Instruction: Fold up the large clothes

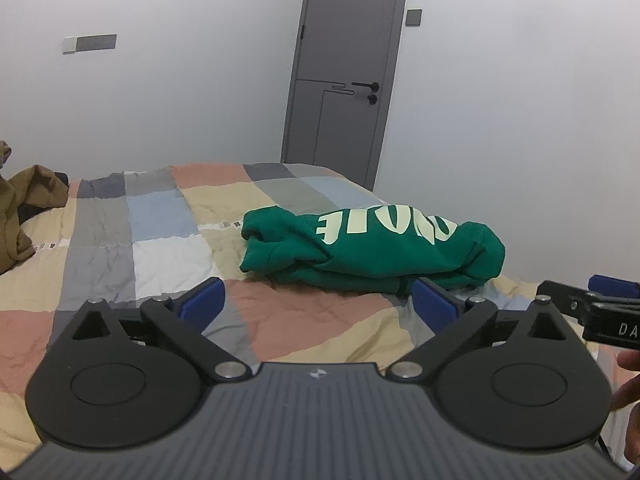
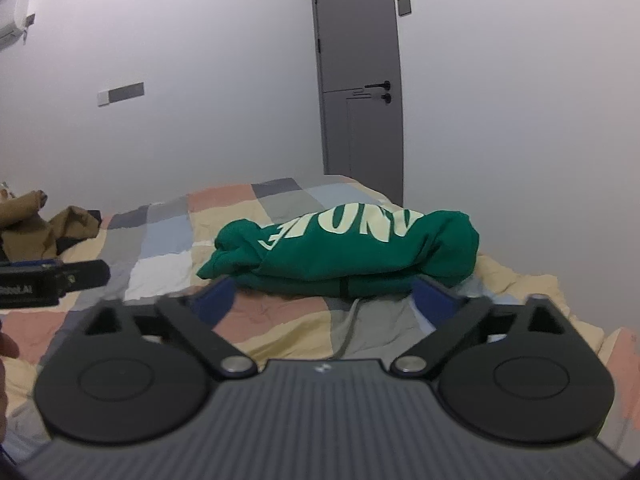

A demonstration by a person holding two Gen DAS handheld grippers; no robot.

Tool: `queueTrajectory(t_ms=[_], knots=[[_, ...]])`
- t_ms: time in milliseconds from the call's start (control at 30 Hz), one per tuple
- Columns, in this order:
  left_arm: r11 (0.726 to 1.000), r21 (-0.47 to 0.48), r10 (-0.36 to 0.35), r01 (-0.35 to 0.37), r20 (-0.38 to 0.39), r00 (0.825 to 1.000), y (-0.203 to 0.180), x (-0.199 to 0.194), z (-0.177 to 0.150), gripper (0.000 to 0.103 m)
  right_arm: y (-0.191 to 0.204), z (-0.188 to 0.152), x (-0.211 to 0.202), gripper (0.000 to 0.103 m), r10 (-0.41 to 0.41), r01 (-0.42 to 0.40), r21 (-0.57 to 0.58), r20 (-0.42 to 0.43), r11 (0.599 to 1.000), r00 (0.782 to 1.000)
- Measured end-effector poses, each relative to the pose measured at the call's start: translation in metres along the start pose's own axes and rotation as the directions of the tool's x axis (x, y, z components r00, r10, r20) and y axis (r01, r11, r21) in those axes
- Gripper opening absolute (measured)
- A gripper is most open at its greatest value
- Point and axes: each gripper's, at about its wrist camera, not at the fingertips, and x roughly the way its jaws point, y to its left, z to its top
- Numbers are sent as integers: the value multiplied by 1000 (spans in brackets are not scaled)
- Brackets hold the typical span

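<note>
A green sweatshirt (image 1: 372, 248) with pale lettering lies folded into a thick bundle on the patchwork bed cover (image 1: 160, 248). My left gripper (image 1: 318, 300) stands open just short of the bundle's near edge, blue pads wide apart with only bedding between them. In the right wrist view the same sweatshirt (image 2: 344, 248) lies ahead, and my right gripper (image 2: 324, 296) is open too, its blue pads spread either side of the bundle's near edge without pressing on it. Each view catches the other gripper at its side: the right one (image 1: 600, 308), the left one (image 2: 52, 276).
A brown garment (image 1: 24, 208) is heaped at the far left of the bed, also seen as brown cloth (image 2: 44, 224). A grey door (image 1: 340, 80) stands in the white wall behind the bed. A hand (image 1: 628, 392) shows at the right edge.
</note>
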Motion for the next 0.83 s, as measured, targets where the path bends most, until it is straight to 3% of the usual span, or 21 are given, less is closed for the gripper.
queueTrajectory(t_ms=[833], knots=[[1000, -1, -19, 19, 26, 999, -5, -25, -2, 102, 9, -3, -20, 99, -21, 21, -25, 2, 999, 1000]])
